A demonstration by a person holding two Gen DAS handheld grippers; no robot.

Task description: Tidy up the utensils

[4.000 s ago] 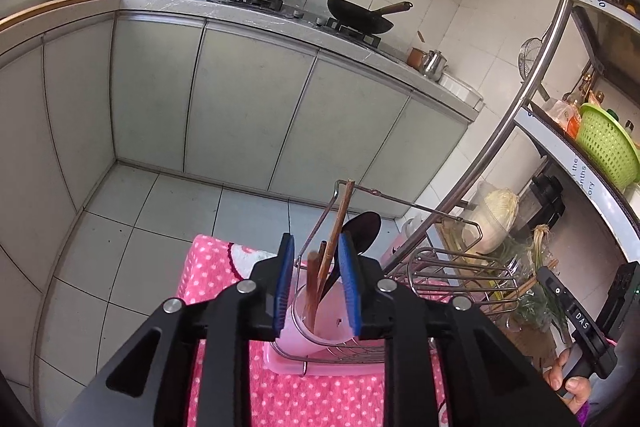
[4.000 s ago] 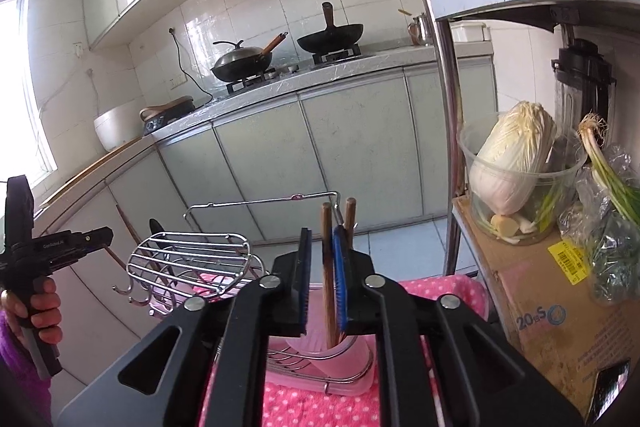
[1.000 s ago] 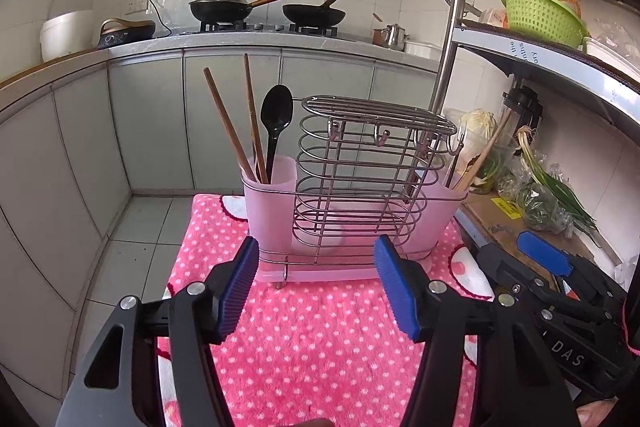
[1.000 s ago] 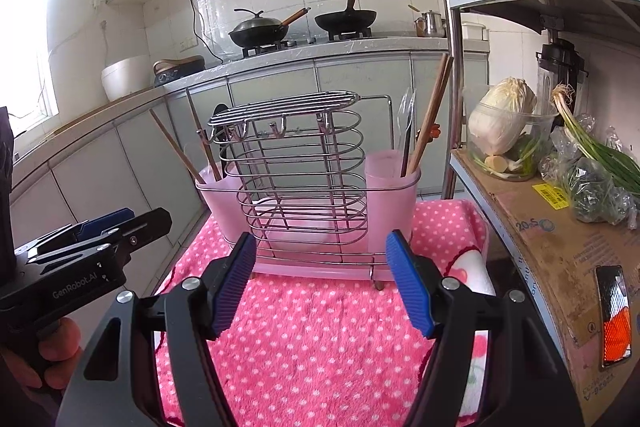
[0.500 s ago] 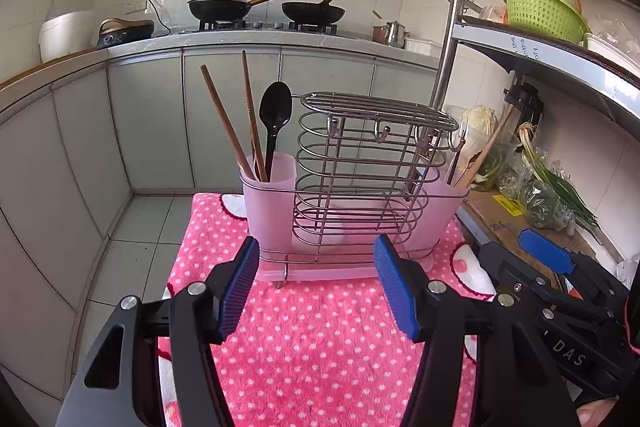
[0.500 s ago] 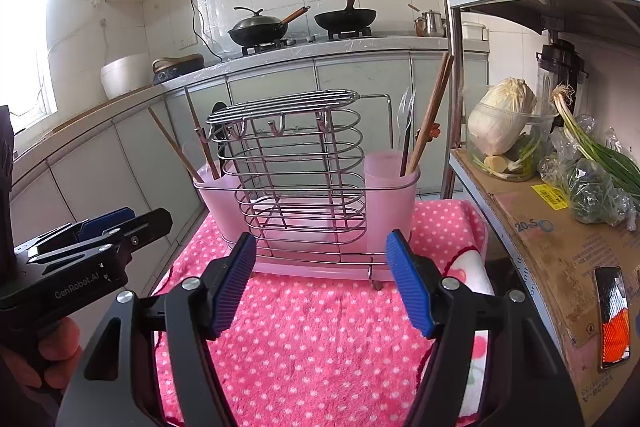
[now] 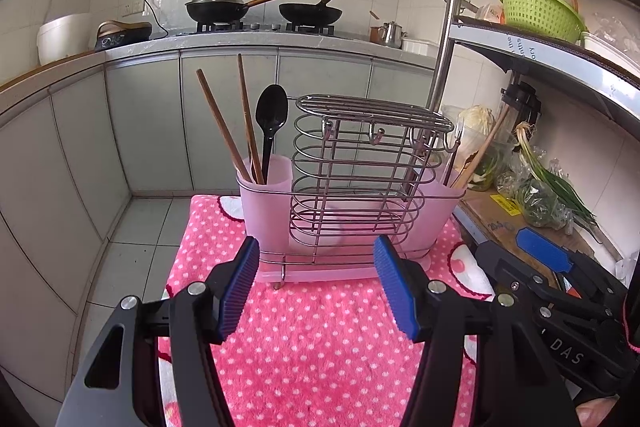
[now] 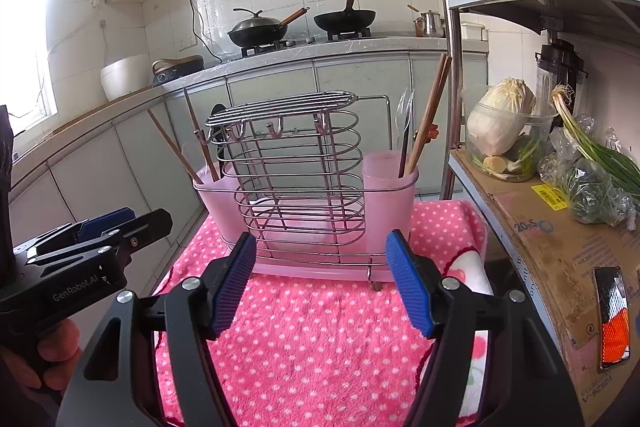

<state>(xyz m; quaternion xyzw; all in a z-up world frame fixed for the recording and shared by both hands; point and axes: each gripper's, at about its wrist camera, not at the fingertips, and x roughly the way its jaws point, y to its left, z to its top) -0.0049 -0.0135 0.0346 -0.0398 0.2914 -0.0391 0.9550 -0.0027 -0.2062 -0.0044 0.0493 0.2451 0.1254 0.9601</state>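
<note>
Both spread and empty, left gripper (image 7: 316,285) and right gripper (image 8: 320,281) just short of the wire rack (image 7: 362,183); chopsticks (image 7: 236,123) and black spoon (image 7: 271,123) upright in its pink end cups, seemingly sorted; best withdrawn level, clear of the rack.

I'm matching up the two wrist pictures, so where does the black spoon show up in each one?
Left wrist view: the black spoon stands in the left pink cup, left of centre, beside two chopsticks.
Right wrist view: only a dark sliver of it peeks out behind the top left of the wire rack.
Shared landmark: the wire rack.
</note>
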